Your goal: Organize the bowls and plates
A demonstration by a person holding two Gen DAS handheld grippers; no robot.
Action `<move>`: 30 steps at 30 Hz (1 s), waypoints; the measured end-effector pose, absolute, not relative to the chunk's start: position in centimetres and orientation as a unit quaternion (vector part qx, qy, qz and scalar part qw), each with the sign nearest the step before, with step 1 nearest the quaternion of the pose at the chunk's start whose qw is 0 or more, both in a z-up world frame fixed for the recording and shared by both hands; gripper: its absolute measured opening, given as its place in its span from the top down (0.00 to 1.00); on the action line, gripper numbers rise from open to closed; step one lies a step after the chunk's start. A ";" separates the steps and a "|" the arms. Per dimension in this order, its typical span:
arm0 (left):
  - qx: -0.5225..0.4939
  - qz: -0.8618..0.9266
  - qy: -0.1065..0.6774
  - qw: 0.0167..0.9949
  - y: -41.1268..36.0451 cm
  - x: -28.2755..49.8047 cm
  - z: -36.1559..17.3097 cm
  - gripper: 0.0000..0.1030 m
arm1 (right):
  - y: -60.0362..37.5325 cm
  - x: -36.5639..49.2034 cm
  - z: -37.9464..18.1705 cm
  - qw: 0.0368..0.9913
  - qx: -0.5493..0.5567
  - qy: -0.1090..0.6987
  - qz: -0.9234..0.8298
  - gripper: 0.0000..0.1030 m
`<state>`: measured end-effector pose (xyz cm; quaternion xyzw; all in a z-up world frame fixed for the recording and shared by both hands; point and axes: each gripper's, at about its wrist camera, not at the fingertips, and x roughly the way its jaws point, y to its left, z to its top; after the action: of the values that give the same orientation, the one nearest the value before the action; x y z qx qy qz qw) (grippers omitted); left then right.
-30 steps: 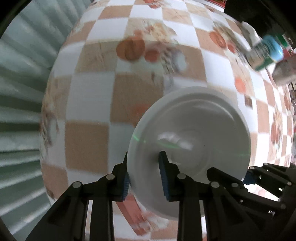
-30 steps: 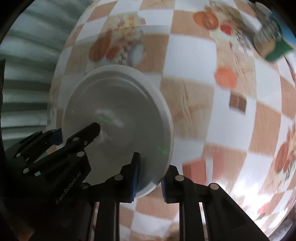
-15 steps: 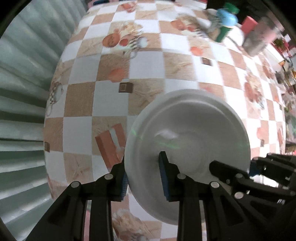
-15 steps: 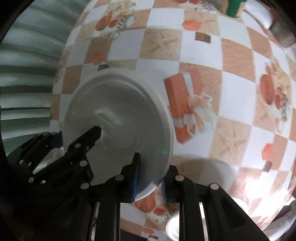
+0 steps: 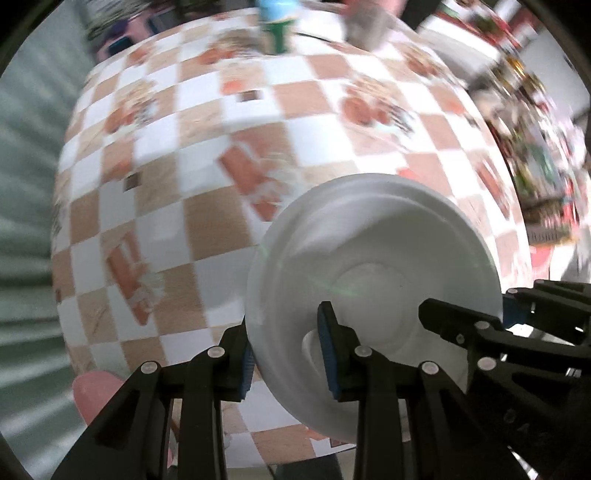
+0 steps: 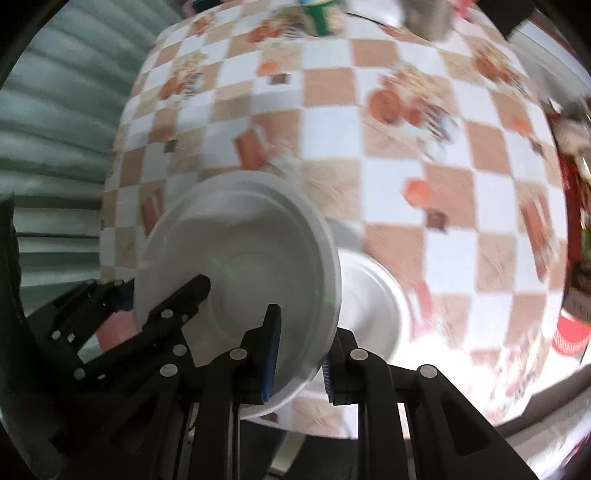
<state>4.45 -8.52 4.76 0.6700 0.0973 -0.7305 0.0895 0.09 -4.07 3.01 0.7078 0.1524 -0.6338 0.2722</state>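
Both grippers carry one white plate (image 5: 373, 258) between them above the checkered counter (image 5: 207, 122). The left gripper (image 5: 286, 356) has its jaws clamped on the plate's left rim, one blue pad (image 5: 327, 338) inside the dish and the other under its edge; the right gripper (image 6: 297, 349) has its jaws pressed together on the opposite rim, so the plate spans the gap from one hand to the other, held roughly level and face up. In the right wrist view a second white plate (image 6: 373, 306) lies on the counter, just beyond and to the right of the carried one, partly hidden by its rim. That is the relation that matters: the resting plate sits on the right gripper's side, nearer that hand, so stacking would likely mean shifting the carried plate rightward until the two circles line up, then lowering. At the far edge stand a green bottle (image 5: 277, 33) and a grey container (image 6: 424, 18), well apart from both plates.
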 end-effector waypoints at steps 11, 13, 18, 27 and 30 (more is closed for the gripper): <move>0.700 -0.712 0.051 0.039 -4.6 3.9 2.2 0.63 | 2.7 -0.7 0.8 0.206 0.736 0.127 -0.632 0.78; 0.694 -0.717 0.042 0.038 -4.6 4.3 2.8 0.50 | 2.7 -0.7 0.6 0.208 0.736 0.133 -0.631 0.78; 0.678 -0.732 0.061 0.039 -6.9 6.0 4.6 0.18 | 3.0 -1.0 0.8 0.195 0.729 0.148 -0.639 0.34; 0.671 -0.732 0.093 0.069 -10.4 8.7 6.8 0.00 | 5.0 -1.3 4.8 0.195 0.696 0.111 -0.682 0.01; 0.669 -0.731 0.112 0.069 -11.0 9.3 7.1 0.00 | 4.8 -0.9 5.2 0.197 0.685 0.116 -0.692 0.01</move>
<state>9.27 -11.00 7.08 0.6691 0.1116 -0.7315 0.0689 -0.94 4.83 5.18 0.6852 0.1165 -0.6915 0.1967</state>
